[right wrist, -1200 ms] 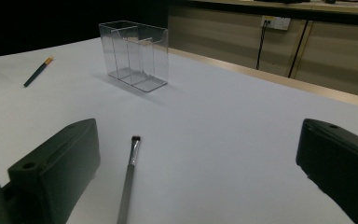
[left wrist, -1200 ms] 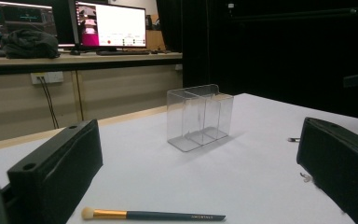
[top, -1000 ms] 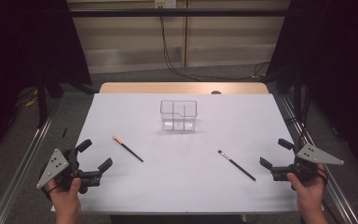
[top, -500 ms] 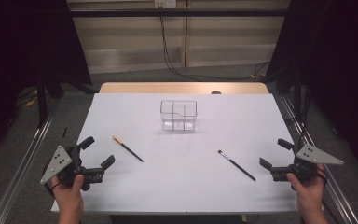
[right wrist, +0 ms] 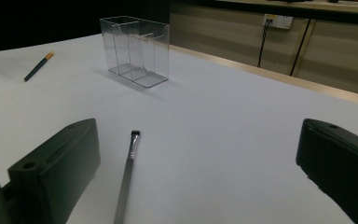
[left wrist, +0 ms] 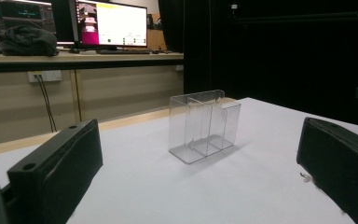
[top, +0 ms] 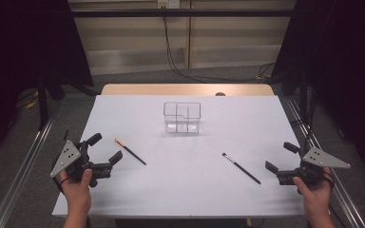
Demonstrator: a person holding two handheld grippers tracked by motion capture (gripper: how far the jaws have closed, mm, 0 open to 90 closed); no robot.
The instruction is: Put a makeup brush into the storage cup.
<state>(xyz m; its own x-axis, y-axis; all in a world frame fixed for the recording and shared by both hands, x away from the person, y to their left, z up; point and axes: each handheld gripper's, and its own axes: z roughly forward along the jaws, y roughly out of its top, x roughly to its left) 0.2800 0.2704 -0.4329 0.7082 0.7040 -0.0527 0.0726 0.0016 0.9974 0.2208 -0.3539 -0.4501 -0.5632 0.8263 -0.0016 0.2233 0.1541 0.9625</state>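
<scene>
Both claws wide and empty: left gripper [top: 105, 151] near the orange-tipped brush [top: 130, 151], right gripper [top: 281, 157] lined up on the black brush [top: 241, 168], clear organizer [top: 182, 117] waiting mid-table.

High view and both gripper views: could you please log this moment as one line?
left hand-held gripper open | right hand-held gripper open | brushes on table | clear organizer empty

White table [top: 180, 190] with a wooden far edge, metal rails along both sides, grey floor, black curtains left and right, cables hanging on the back wall, lit monitors [left wrist: 112, 23] on a desk, wall socket [left wrist: 44, 75]
</scene>
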